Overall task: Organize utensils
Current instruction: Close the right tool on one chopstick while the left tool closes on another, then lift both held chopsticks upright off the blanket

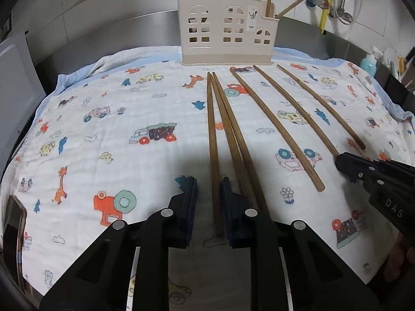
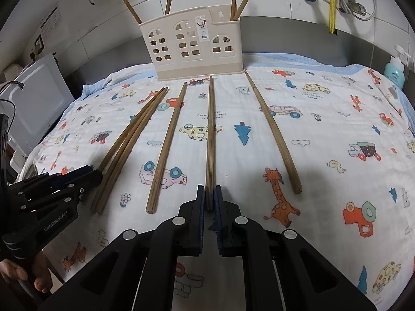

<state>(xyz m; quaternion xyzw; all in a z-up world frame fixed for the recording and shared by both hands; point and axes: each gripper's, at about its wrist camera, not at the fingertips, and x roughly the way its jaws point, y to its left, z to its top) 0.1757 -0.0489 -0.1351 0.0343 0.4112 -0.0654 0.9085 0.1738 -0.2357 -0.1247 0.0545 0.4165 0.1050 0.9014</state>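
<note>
While four chopsticks already stand in the holder point(image 2: 192, 49), six lie on the cloth point(image 2: 324, 134); the right claw point(image 2: 209, 194) pinches one chopstick point(image 2: 210, 140), the left claw point(image 1: 207, 184) narrowly straddles another point(image 1: 212, 140).

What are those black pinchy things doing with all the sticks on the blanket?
A person is tidying chopsticks into the cream holder. The right tongs have closed on one chopstick lying on the cartoon blanket. The left tongs are open around the end of another chopstick. Four more lie loose; some already stand in the holder.
</note>
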